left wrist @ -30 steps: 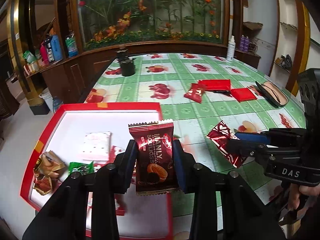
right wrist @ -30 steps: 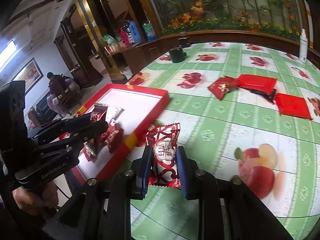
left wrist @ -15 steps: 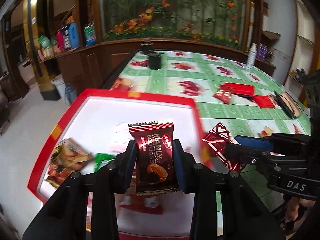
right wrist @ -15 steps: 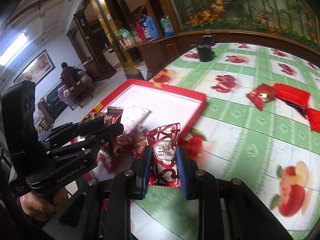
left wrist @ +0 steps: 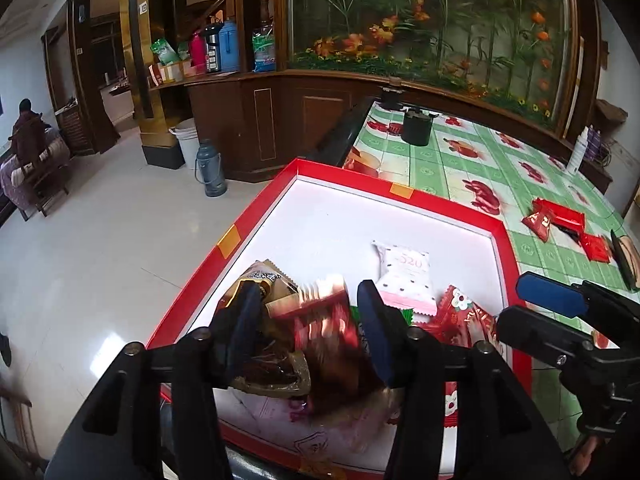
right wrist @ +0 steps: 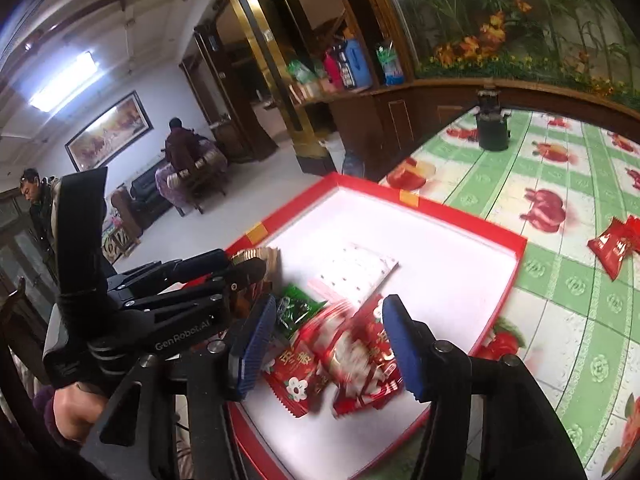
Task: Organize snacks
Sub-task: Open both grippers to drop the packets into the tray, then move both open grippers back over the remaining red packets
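Observation:
A red tray (left wrist: 340, 175) with a white floor lies at the table's left edge and holds several snack packets: a white one (left wrist: 404, 276), a gold-brown one (left wrist: 264, 280), a green one (right wrist: 296, 308). My left gripper (left wrist: 310, 332) hangs over the tray's near part, its jaws opening. The dark red snack (left wrist: 328, 340) is a blur between the pads, slipping down free of them. My right gripper (right wrist: 328, 344) is over the same tray (right wrist: 460, 218), jaws opening too. Its red-and-white heart packet (right wrist: 352, 360) blurs below them onto other red packets.
On the green fruit-print tablecloth, red packets (left wrist: 556, 216) (right wrist: 616, 244) lie to the right of the tray. A black cup (left wrist: 416, 128) stands at the far end, a white spray bottle (left wrist: 578, 152) beyond. Left of the tray the table ends over the floor.
Both grippers moved left from the tablecloth to above the tray. Each was shut on its snack; now the jaws stand apart and both packets are dropping.

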A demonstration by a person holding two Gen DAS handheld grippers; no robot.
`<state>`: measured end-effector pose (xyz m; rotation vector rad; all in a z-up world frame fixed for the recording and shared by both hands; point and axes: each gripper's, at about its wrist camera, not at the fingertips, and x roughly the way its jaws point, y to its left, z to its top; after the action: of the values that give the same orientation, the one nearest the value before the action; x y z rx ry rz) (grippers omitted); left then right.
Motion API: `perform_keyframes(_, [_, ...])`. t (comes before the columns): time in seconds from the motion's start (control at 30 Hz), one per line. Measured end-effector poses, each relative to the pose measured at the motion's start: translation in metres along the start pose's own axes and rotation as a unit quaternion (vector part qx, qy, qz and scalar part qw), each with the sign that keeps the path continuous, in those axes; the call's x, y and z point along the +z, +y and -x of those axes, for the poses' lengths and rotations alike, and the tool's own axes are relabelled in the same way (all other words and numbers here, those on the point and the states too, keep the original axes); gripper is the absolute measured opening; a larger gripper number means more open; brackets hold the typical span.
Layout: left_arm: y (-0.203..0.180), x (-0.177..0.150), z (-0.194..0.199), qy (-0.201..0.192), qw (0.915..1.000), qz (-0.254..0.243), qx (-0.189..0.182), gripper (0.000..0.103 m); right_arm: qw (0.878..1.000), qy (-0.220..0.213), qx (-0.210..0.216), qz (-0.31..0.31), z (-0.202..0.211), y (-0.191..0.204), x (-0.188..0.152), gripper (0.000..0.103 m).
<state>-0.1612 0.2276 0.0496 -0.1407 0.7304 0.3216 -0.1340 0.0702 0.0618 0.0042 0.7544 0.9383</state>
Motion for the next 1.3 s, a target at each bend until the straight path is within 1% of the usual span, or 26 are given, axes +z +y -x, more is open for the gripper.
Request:
perform_keyframes(0.07, [-0.004,0.001,0.0,0.001,1.0,-0.002,-0.002,0.055,1.0,-0.001,-0.01,-0.002,0.004,-0.006,-0.002,0.058])
perform_keyframes(0.2, [-0.021,0.001,-0.001,0.007,0.9995,-0.02,-0.023,0.056,0.999,-0.001,-0.032,-0.033,0.014,-0.036,-0.008,0.058])
perform_keyframes(0.23, [-0.029,0.001,-0.002,0.009,0.9991,-0.029,-0.029,0.056,0.998,-0.002,-0.044,-0.044,0.018,-0.048,-0.012,0.058])
perform_keyframes(0.37, [-0.06,0.005,0.0,0.013,0.9966,-0.062,-0.052,0.056,0.994,-0.006,-0.072,-0.076,0.036,-0.087,-0.021,0.058])
perform_keyframes(0.5, [-0.097,0.015,0.0,0.014,0.9921,-0.1,-0.074,0.056,0.989,-0.009,-0.102,-0.106,0.06,-0.129,-0.032,0.058])
perform_keyframes(0.63, [-0.136,0.027,-0.005,0.026,0.9857,-0.131,-0.103,0.056,0.981,-0.02,-0.132,-0.141,0.09,-0.176,-0.042,0.058])
perform_keyframes(0.7, [-0.159,0.034,-0.013,0.033,0.9816,-0.149,-0.115,0.056,0.977,-0.026,-0.144,-0.153,0.104,-0.193,-0.044,0.058])
perform_keyframes(0.9, [-0.22,0.053,-0.035,0.038,0.9727,-0.187,-0.133,0.056,0.964,-0.056,-0.184,-0.183,0.143,-0.247,-0.041,0.058])
perform_keyframes(1.0, [-0.246,0.063,-0.051,0.042,0.9677,-0.205,-0.14,0.056,0.954,-0.044,-0.226,-0.193,0.151,-0.279,-0.039,0.058])
perform_keyframes(1.03, [-0.251,0.066,-0.056,0.042,0.9669,-0.211,-0.137,0.056,0.951,-0.039,-0.237,-0.198,0.153,-0.289,-0.037,0.058])
perform_keyframes(1.07, [-0.26,0.07,-0.064,0.043,0.9654,-0.221,-0.131,0.056,0.948,-0.031,-0.245,-0.203,0.152,-0.297,-0.037,0.059])
perform_keyframes(1.13, [-0.271,0.073,-0.079,0.052,0.9611,-0.236,-0.133,0.056,0.941,-0.006,-0.258,-0.22,0.15,-0.321,-0.036,0.059])
perform_keyframes(1.2, [-0.28,0.077,-0.091,0.063,0.9595,-0.242,-0.129,0.056,0.937,0.006,-0.261,-0.233,0.146,-0.334,-0.034,0.063])
perform_keyframes(1.27, [-0.288,0.079,-0.103,0.078,0.955,-0.245,-0.148,0.057,0.929,0.014,-0.286,-0.234,0.142,-0.343,-0.031,0.077])
perform_keyframes(1.3, [-0.291,0.078,-0.107,0.084,0.9535,-0.246,-0.153,0.058,0.923,0.018,-0.307,-0.231,0.14,-0.346,-0.027,0.081])
